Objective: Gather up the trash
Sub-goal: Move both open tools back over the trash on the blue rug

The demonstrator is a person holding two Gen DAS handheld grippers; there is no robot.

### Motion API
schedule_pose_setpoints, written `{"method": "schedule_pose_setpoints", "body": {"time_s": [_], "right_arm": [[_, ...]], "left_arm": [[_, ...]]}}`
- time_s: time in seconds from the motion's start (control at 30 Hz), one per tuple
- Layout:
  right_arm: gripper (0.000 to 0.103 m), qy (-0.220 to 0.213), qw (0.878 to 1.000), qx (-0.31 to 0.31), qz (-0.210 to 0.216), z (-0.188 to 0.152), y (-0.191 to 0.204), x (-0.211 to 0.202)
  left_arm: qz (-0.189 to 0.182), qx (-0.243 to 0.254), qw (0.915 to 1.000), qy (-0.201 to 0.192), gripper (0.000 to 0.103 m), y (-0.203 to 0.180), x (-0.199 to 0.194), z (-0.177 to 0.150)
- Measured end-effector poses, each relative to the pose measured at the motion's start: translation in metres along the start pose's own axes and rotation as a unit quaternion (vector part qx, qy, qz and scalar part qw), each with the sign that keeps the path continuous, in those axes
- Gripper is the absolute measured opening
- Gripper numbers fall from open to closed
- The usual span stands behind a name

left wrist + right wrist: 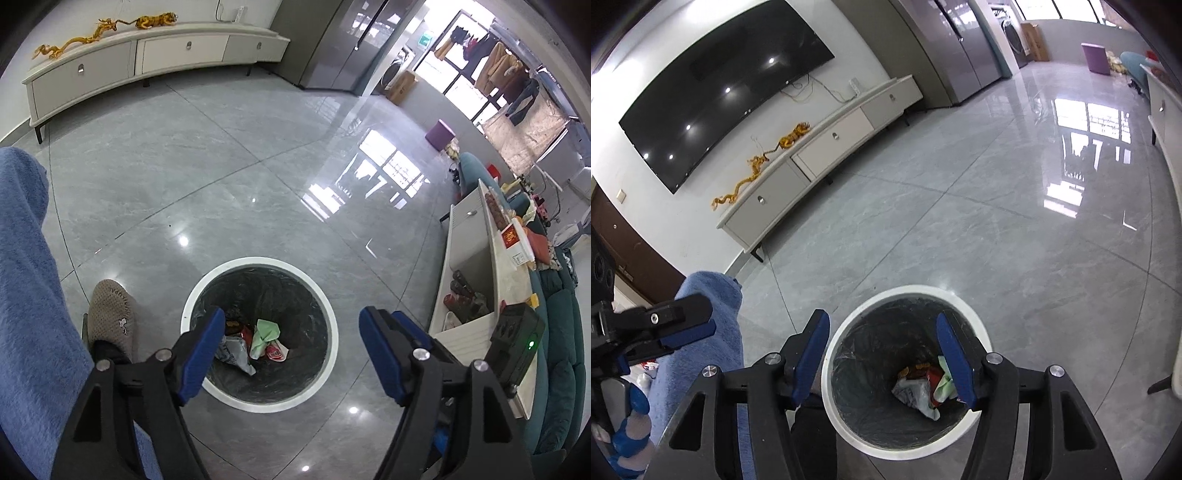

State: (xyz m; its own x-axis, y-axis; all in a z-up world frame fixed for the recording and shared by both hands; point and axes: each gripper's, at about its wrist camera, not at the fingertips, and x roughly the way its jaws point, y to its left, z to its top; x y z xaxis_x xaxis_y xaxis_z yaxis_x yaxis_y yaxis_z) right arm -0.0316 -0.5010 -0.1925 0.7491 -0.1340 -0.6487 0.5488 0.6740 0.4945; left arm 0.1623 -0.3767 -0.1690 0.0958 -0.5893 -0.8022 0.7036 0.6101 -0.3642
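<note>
Both sets of blue-padded jaws stand apart with nothing between them: the left gripper and the right gripper each hang over the white-rimmed bin. Down in its black liner lies the trash, a heap of crumpled wrappers in green, red and white, seen at twelve o'clock from the left jaws. At nine o'clock of the bin a tan slipper rests on the grey tiled floor, with a blue trouser leg beyond it.
</note>
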Motion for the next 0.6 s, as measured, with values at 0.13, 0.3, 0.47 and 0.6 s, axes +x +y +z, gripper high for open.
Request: {"method": "schedule_pose_setpoints", "body": {"time_s": [0.13, 0.3, 0.47, 0.6], "right_arm": [[0.058, -0.028, 1.000, -0.004, -0.001, 0.008, 0.010, -0.029], [0.058, -0.054, 0.998, -0.028, 0.011, 0.012, 0.038, -0.057], [0.058, -0.066, 0.995, -0.066, 0.037, 0.010, 0.083, -0.078], [0.058, -0.069, 0.991, -0.099, 0.058, 0.004, 0.124, -0.089]], "left_arm": [[0.007, -0.002, 0.9994, -0.033, 0.074, 0.003, -0.038, -0.005], [0.027, -0.001, 0.9966, -0.078, 0.074, 0.012, -0.088, -0.018], [0.066, 0.010, 0.9920, -0.108, 0.074, 0.030, -0.140, -0.047], [0.088, 0.006, 0.9885, -0.123, 0.074, 0.054, -0.177, -0.073]]}}
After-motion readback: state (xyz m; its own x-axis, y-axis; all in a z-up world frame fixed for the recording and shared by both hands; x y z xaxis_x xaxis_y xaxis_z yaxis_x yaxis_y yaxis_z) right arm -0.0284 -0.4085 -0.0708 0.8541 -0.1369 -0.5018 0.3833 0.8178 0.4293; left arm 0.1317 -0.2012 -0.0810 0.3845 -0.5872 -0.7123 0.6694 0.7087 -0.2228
